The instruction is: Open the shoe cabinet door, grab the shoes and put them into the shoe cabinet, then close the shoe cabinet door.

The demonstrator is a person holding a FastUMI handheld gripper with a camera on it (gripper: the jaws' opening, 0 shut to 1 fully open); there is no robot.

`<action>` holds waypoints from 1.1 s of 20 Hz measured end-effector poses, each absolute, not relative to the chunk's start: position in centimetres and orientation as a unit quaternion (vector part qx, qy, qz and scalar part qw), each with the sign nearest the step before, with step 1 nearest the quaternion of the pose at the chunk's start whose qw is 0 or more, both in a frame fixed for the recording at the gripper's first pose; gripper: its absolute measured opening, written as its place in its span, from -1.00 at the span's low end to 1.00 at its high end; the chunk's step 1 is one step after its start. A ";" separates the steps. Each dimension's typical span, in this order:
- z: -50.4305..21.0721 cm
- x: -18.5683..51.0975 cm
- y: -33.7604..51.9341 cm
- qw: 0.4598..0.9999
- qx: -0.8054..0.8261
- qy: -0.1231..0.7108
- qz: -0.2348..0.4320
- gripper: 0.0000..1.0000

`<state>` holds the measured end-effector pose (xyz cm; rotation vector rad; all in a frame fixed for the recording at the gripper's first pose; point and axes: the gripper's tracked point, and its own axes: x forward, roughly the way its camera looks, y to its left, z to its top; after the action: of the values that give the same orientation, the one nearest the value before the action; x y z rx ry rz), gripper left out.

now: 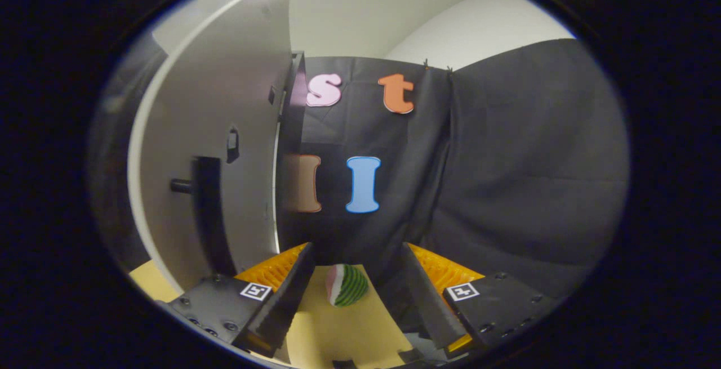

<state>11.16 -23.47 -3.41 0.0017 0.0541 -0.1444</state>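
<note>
Fingers stand wide apart and hold nothing, so the gripper is open, with yellow floor showing in the gap between them. Largest in the scene is the black cloth wall, from twelve o'clock round to three. Next comes the pale cabinet door at about ten o'clock, seemingly swung open and seen at an angle, though the inside of the cabinet is hidden. On its face sits a dark handle, with a small dark latch just above it. Smallest is a green-striped toy like a watermelon slice, lying on the floor between the fingers and just ahead of them. No shoes can be made out, so the opening step looks done, while fetching the shoes, stowing them and closing the door appear left. Judging by the low floor and upright wall, the gripper is held near level, aimed beside the door.
</note>
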 end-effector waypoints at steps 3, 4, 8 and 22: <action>-4.1 13.5 -21.7 0.999 0.011 0.029 -0.042 0.91; -4.2 14.0 -21.3 0.999 0.007 0.030 -0.038 0.89; -4.7 14.3 -19.8 0.999 0.015 0.040 -0.022 0.83; -3.8 15.2 3.3 1.000 -0.007 0.004 0.030 0.84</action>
<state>15.22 3.29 -3.81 -0.0131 0.0089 0.0591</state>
